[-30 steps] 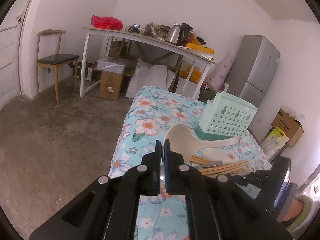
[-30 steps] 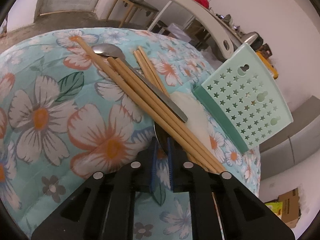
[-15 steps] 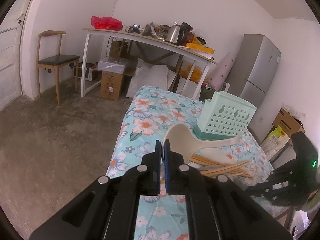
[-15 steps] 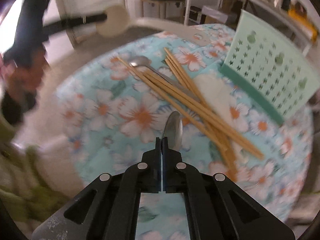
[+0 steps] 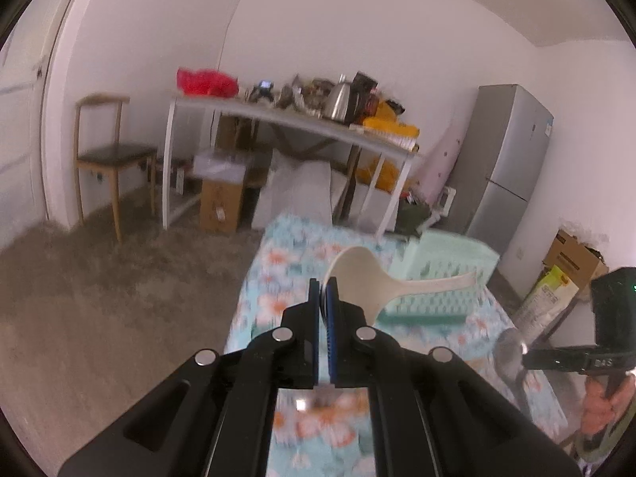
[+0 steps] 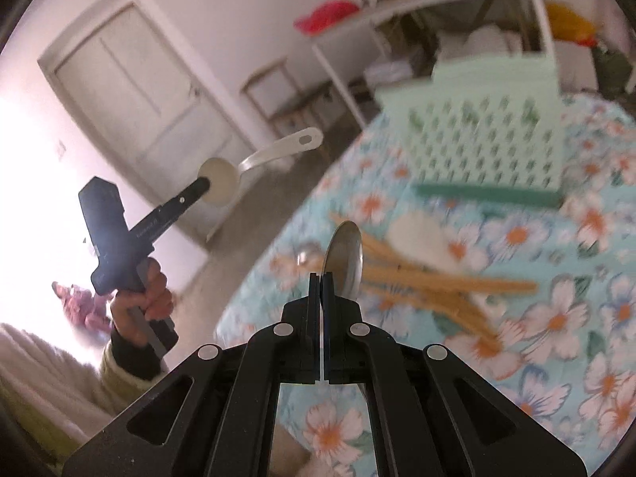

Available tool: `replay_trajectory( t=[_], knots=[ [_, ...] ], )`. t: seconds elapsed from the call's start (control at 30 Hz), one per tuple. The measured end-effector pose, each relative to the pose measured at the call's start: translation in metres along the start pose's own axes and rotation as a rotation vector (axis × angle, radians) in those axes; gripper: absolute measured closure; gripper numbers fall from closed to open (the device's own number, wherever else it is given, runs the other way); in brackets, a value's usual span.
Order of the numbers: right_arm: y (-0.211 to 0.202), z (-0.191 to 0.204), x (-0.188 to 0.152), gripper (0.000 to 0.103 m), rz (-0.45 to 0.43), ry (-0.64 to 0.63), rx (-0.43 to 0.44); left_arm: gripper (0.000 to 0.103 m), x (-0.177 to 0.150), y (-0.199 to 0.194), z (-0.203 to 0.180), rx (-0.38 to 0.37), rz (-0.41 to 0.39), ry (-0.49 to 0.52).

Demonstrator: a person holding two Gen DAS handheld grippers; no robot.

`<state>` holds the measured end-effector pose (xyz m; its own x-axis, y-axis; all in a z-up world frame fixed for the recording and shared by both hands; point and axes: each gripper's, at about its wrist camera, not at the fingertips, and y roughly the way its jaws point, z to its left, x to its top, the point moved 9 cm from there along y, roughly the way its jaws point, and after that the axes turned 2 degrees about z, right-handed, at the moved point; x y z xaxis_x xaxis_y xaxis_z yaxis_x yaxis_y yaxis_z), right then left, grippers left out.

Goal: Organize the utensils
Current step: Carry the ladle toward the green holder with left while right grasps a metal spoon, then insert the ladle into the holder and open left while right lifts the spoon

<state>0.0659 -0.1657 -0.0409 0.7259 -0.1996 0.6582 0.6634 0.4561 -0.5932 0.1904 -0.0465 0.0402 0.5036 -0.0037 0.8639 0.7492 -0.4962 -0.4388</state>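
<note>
My left gripper [image 5: 324, 292] is shut on the bowl of a cream plastic rice paddle [image 5: 365, 282], held in the air above the floral table; it also shows in the right wrist view [image 6: 222, 183]. My right gripper [image 6: 321, 278] is shut on a metal spoon [image 6: 345, 260], lifted above the table; it also shows in the left wrist view [image 5: 510, 353]. A mint green perforated basket [image 6: 493, 135] stands at the table's far side. Several wooden chopsticks [image 6: 433, 286], a second metal spoon [image 6: 308, 256] and a white paddle [image 6: 421, 240] lie on the cloth.
The floral tablecloth [image 6: 556, 318] covers a small table. Behind it are a long white table with clutter [image 5: 302, 119], a wooden chair [image 5: 111, 155], a grey fridge [image 5: 505, 167], cardboard boxes [image 5: 572, 256] and a door [image 6: 131, 79].
My right gripper has lifted the metal spoon off the table and swung up and back. My left gripper has risen with the paddle. Both views are motion-blurred.
</note>
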Motion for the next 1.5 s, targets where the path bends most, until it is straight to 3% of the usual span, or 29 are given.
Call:
replay_trajectory(
  t=[0.13, 0.23, 0.33, 0.57, 0.8, 1.0, 1.13, 1.3, 1.4, 1.5],
  knots=[
    [-0.028, 0.003, 0.026, 0.103, -0.114, -0.013, -0.008, 0.101, 0.045, 0.01, -0.021, 0.034, -0.048, 0.133],
    [-0.044, 0.002, 0.042, 0.103, -0.17, -0.033, -0.027, 0.101, 0.079, 0.026, -0.041, 0.088, -0.07, 0.296],
    [-0.054, -0.004, 0.051, 0.103, -0.213, -0.038, -0.033, 0.1, 0.101, 0.047, -0.059, 0.114, -0.042, 0.431],
    [-0.063, -0.023, 0.056, 0.103, -0.242, -0.019, -0.039, 0.101, 0.112, 0.093, -0.098, 0.17, 0.066, 0.725],
    [-0.073, -0.029, 0.049, 0.103, -0.248, -0.019, -0.034, 0.101, 0.113, 0.12, -0.113, 0.23, 0.17, 0.875],
    [-0.078, -0.03, 0.05, 0.103, -0.258, -0.026, -0.052, 0.1, 0.105, 0.145, -0.128, 0.181, 0.3, 0.889],
    [-0.084, -0.031, 0.058, 0.103, -0.29, -0.04, -0.071, 0.096, 0.096, 0.163, -0.138, 0.13, 0.363, 0.831],
    [-0.088, -0.036, 0.071, 0.103, -0.343, -0.039, -0.084, 0.092, 0.088, 0.184, -0.143, -0.022, 0.428, 0.618],
    [-0.089, -0.041, 0.081, 0.103, -0.374, -0.029, -0.084, 0.077, 0.085, 0.193, -0.143, -0.108, 0.448, 0.478],
    [-0.09, -0.045, 0.093, 0.103, -0.41, -0.011, -0.062, 0.067, 0.079, 0.197, -0.143, -0.15, 0.453, 0.417]
  ],
)
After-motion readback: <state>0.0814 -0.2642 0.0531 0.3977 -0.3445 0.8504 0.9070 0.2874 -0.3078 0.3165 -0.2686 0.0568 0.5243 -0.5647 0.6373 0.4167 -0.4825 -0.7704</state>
